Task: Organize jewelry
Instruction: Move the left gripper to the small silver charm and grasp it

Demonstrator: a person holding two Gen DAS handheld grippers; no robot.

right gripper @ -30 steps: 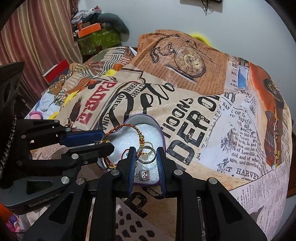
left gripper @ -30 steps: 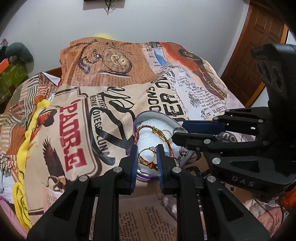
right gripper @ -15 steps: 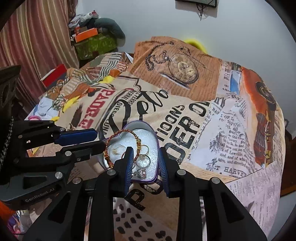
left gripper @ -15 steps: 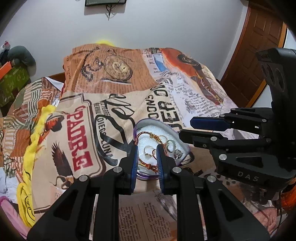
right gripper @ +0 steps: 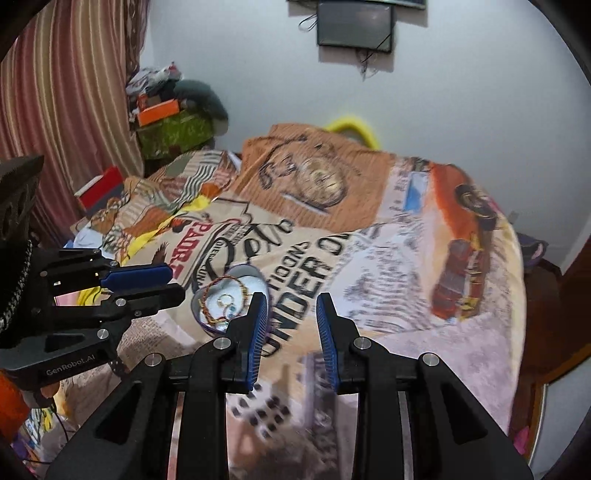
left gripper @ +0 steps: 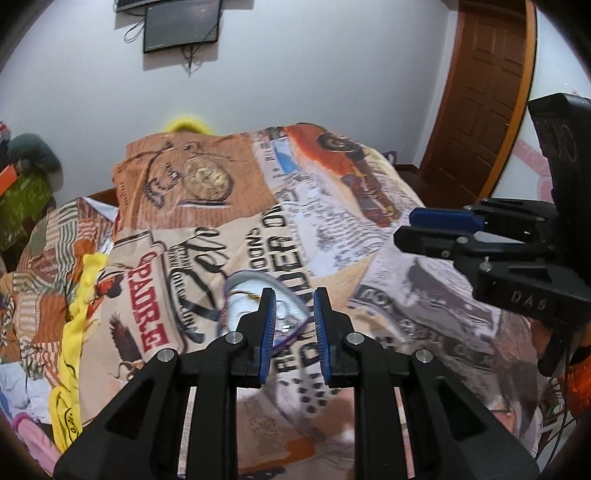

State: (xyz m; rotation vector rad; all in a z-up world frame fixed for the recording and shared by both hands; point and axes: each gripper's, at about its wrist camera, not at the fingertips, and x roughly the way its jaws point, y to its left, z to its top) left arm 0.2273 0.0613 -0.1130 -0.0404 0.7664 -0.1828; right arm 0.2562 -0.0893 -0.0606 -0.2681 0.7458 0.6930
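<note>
A purple heart-shaped tin point(right gripper: 255, 275) with a white lining lies on the printed bedspread point(right gripper: 369, 258). It holds a red-and-gold bracelet point(right gripper: 210, 291) and rings point(right gripper: 225, 299). In the left wrist view the tin point(left gripper: 240, 280) shows partly behind my left gripper's fingers. My left gripper point(left gripper: 293, 325) is open a little and empty, raised above and behind the tin. My right gripper point(right gripper: 290, 321) is open and empty, raised to the right of the tin. Each gripper shows in the other's view, the left point(right gripper: 140, 284) and the right point(left gripper: 439, 225).
The bed is covered by the newspaper-print spread with a yellow cloth point(left gripper: 77, 295) at its left edge. Boxes and clutter point(right gripper: 170, 122) stand by the striped curtain point(right gripper: 55, 110). A wooden door point(left gripper: 480, 96) is at the right. A wall screen point(right gripper: 354, 27) hangs above.
Both grippers have lifted up and drawn back from the tin, which now looks smaller and lower. The right jaws have opened wider. The jewelry stays in the tin.
</note>
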